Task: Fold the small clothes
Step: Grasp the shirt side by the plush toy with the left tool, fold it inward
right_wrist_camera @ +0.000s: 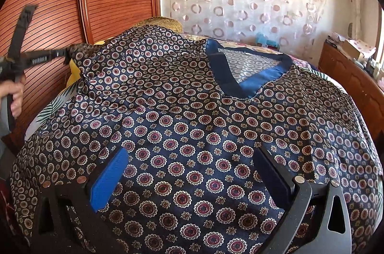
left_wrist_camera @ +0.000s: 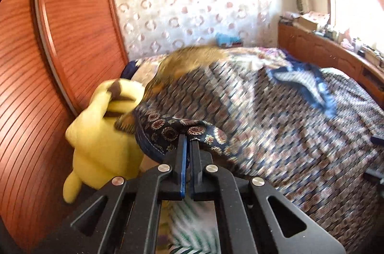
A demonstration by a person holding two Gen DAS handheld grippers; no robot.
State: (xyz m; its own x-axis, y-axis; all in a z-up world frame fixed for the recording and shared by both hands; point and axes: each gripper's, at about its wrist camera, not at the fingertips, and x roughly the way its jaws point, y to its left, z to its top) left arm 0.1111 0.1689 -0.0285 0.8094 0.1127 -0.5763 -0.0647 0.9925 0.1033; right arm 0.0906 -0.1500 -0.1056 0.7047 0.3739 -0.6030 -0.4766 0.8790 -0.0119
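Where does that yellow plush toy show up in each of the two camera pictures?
Left wrist view: the plush toy fills the lower left, beside the wooden door, just left of the shirt pinched by the left gripper.
Right wrist view: only a sliver of the plush toy shows at mid-left, behind the lifted shirt edge.
Shared landmark: the shirt's blue V-neck collar, with the circle-print curtain behind.
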